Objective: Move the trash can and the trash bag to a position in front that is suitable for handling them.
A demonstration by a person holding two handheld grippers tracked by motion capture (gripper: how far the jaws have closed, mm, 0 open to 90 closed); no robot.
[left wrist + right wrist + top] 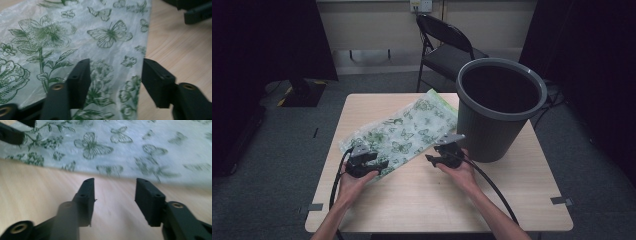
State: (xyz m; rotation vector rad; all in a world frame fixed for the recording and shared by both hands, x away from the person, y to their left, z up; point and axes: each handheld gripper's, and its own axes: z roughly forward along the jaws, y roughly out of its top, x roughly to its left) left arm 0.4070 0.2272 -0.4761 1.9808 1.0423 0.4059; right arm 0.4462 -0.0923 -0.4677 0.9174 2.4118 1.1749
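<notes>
My left gripper, jaws spread, straddles the near edge of the butterfly-print plastic bag (lying diagonally toward the bin); my right gripper, also spread, hovers just short.

Dim room, table lit from overhead, dark edges, soft shadows, right gripper view motion-blurred, near parts defocused.

I see a dark grey bin standing upright on my wooden table, at its far right. Behind it stands a black folding chair.
</notes>
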